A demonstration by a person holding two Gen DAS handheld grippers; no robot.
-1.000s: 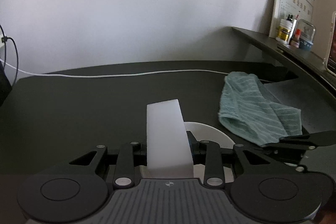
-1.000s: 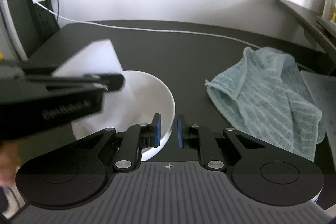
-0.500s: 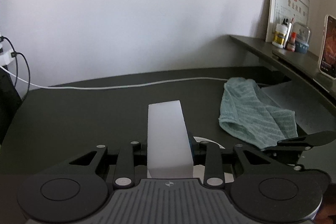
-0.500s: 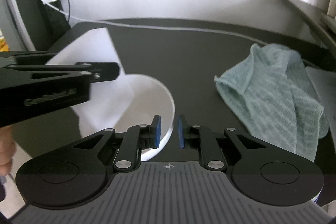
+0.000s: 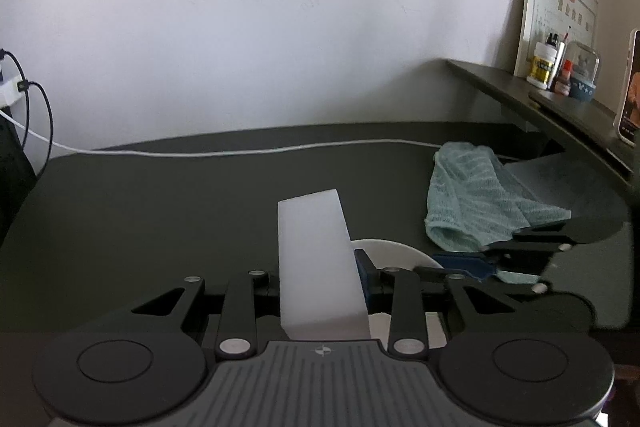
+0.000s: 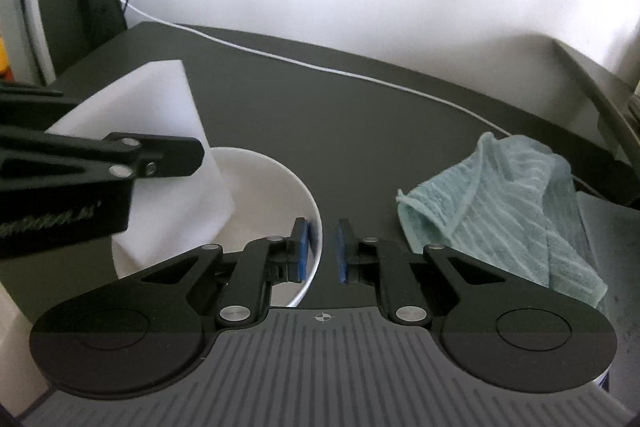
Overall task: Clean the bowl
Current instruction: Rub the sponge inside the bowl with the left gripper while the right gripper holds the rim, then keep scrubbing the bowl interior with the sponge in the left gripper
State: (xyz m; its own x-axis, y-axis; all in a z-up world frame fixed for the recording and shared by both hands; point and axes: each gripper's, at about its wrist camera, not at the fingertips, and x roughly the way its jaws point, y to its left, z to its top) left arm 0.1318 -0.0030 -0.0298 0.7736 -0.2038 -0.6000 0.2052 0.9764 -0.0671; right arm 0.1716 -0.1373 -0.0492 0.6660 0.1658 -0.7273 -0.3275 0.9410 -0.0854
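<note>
Dark matte desk against white wall; round white ceramic bowl on it, crumpled teal striped towel to bowl's right, apart. Left gripper clenched on white foam sponge block, sponge over bowl's left side. Right gripper pads straddle bowl's near rim, contact not clear. Risks: rim pinch weak, bowl slips or tips under sponge pressure; sponge twists out of jaws; grippers collide over bowl.

The left gripper is clamped on a white block; the right gripper pinches a rim.
</note>
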